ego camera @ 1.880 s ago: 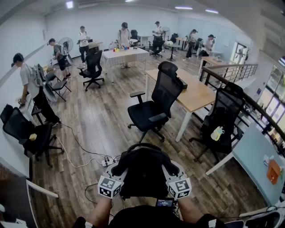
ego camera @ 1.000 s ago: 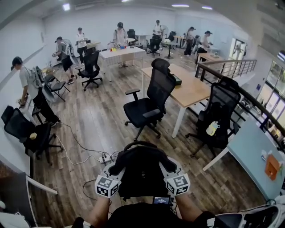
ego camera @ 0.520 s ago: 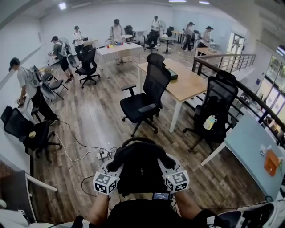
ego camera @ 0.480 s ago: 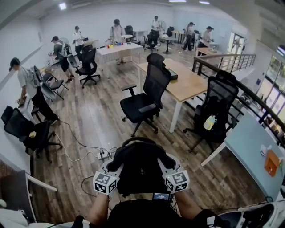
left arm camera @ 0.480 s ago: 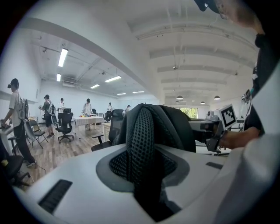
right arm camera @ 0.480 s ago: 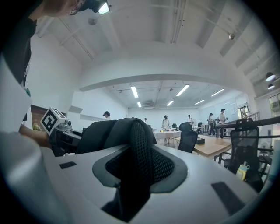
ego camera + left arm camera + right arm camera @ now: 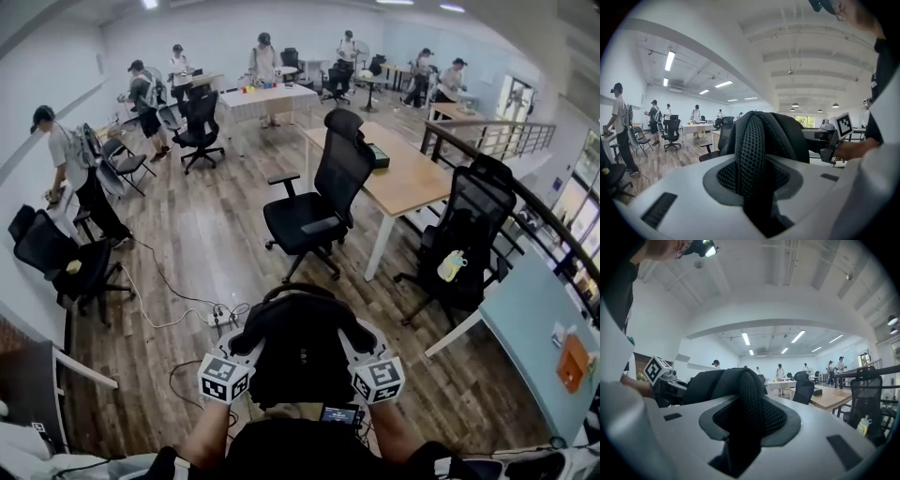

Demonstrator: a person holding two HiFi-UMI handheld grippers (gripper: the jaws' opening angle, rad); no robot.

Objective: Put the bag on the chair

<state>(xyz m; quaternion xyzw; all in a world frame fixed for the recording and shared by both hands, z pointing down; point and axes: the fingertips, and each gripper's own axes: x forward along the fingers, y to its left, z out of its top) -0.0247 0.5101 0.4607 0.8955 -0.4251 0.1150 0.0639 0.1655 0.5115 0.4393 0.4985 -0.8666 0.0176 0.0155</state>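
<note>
The bag (image 7: 300,349), a black backpack, hangs in the air between the 2 grippers, close to the person's body. The left gripper (image 7: 246,349) is clenched on a mesh shoulder strap (image 7: 754,154), which fills the gap between its jaws. The right gripper (image 7: 356,345) grips the other mesh strap (image 7: 749,411) in the same way. The chair (image 7: 314,211), a black office chair, stands ahead of both grippers and well apart from them, just beside a wooden table (image 7: 403,183).

I think several things may go wrong. If 1 strap slips from its jaws, the bag would swing to the other side or drop. A power strip (image 7: 221,319) with cables lies on the floor ahead of the left gripper, and a foot could catch it. The chair has wheels, so a push from the bag may roll it away.

In the head view the bag covers the jaw tips, and the person's body cuts off its lower part.
</note>
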